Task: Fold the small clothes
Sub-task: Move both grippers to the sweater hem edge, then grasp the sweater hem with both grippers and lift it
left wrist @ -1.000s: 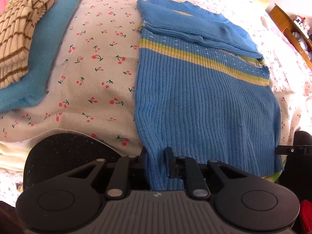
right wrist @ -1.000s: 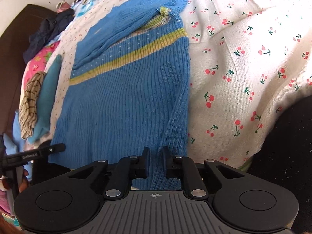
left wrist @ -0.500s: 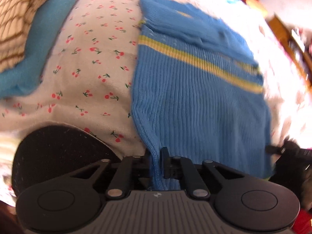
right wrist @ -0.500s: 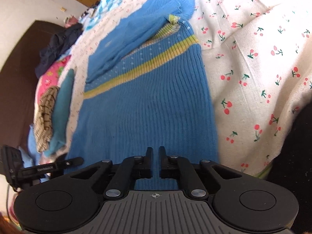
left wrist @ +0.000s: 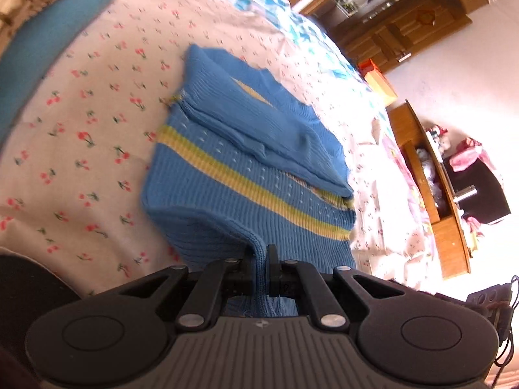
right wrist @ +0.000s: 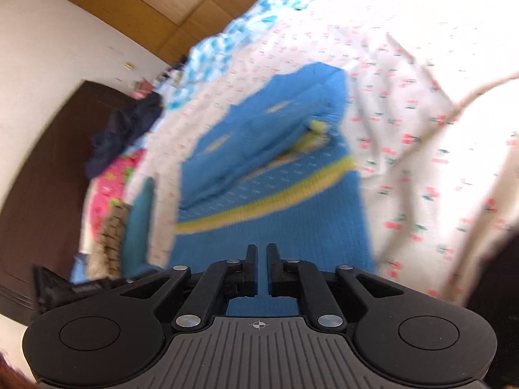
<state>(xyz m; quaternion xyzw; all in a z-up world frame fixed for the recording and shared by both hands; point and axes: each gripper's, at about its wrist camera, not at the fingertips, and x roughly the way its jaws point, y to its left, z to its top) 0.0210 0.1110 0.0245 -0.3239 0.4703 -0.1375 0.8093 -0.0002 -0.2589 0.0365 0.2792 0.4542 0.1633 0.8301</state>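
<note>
With both grippers, left gripper (left wrist: 261,259) and right gripper (right wrist: 262,261), clamped on the blue striped sweater's (left wrist: 246,175) hem over the cherry-print bedsheet (left wrist: 81,149), the bottom-up fold begins; next, carry it toward the collar.

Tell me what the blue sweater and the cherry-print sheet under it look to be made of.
Blue sweater: ribbed knit, probably wool or acrylic yarn, matte; vertical ribs and a knitted yellow-green stripe show. Cherry-print sheet: thin woven cloth, likely cotton, matte, with soft creases.

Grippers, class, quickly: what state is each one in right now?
Left gripper: shut on the blue sweater hem.
Right gripper: shut; blue knit shows between its fingers, grip unclear.
</note>
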